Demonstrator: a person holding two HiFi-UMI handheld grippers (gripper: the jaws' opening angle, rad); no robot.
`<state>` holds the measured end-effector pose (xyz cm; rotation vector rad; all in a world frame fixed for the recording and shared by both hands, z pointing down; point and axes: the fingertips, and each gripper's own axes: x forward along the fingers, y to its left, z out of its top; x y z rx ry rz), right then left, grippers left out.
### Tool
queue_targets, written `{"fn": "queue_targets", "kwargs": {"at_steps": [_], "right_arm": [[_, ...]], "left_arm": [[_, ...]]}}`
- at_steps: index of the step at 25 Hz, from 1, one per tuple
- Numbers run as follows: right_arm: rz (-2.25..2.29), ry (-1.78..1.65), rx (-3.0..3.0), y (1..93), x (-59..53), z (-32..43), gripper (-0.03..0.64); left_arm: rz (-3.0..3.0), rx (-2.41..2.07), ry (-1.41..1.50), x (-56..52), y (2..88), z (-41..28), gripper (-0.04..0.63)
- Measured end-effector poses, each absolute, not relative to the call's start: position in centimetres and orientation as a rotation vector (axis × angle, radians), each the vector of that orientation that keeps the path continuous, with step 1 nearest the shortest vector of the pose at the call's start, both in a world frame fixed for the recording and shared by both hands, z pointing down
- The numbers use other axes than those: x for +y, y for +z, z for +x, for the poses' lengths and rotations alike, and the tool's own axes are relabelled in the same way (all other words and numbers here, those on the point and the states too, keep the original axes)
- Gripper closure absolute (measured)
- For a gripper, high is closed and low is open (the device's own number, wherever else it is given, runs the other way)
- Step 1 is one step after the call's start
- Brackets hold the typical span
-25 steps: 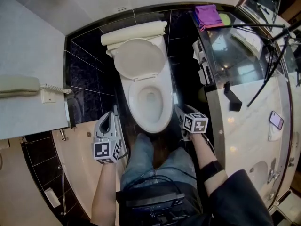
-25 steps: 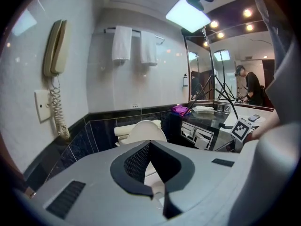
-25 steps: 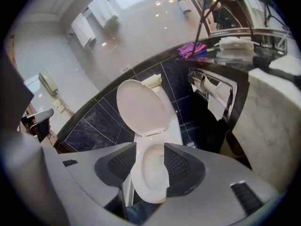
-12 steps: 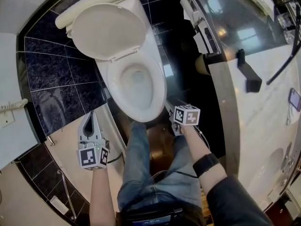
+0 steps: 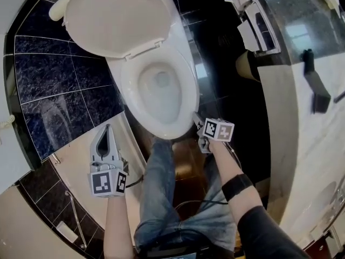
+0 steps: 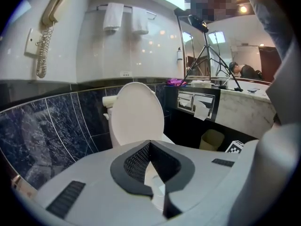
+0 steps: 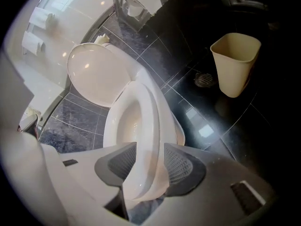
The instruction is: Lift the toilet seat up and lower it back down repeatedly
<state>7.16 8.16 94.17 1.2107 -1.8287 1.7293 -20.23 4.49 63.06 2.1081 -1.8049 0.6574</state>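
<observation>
The right gripper [image 5: 197, 122] is at the front of the toilet, its fingers spread wide. The front edge of the toilet seat [image 5: 131, 93] runs between them. In the right gripper view one finger [image 7: 123, 161] sits on the bowl side of the seat [image 7: 148, 112] and the other on the outer side. Both are close against it, but no squeeze shows. The seat lies flat on the bowl. Beyond the fingers, the lid [image 5: 116, 18] is tipped up against the back.

The left gripper [image 5: 106, 129] hangs off to the left of the toilet, well apart from the seat. Its fingers are clenched together at the tips with nothing in them. They point toward the raised lid [image 6: 136, 114], which stands straight ahead of them. A waste bin [image 7: 234, 62] stands on the dark tiled floor [image 7: 188, 93], ahead and to the right of the right fingers. The person's jeans-clad leg [image 5: 161, 198] is behind both grippers, between the two arms.
</observation>
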Motion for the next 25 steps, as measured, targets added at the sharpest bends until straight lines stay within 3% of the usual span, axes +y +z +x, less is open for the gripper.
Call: {"fn": "queue_targets", "kwargs": {"at_steps": [7,15,25], "right_arm": [[1.183,1.730,-1.834,97.2,7.4,6.0,0.410],[1.204,1.827,-1.846,96.9,6.7,5.4,0.477],[1.186,1.907,-1.811,96.5,6.5,5.4,0.486]], "left_arm": [[2.069,-1.793,0.695,5.7,65.7,-21.5,0.595],[2.029,-1.775,0.695,6.3,67.8,-22.4,0.595],[2.027,-1.735,0.681,6.8,69.6,-21.5,0.595]]}}
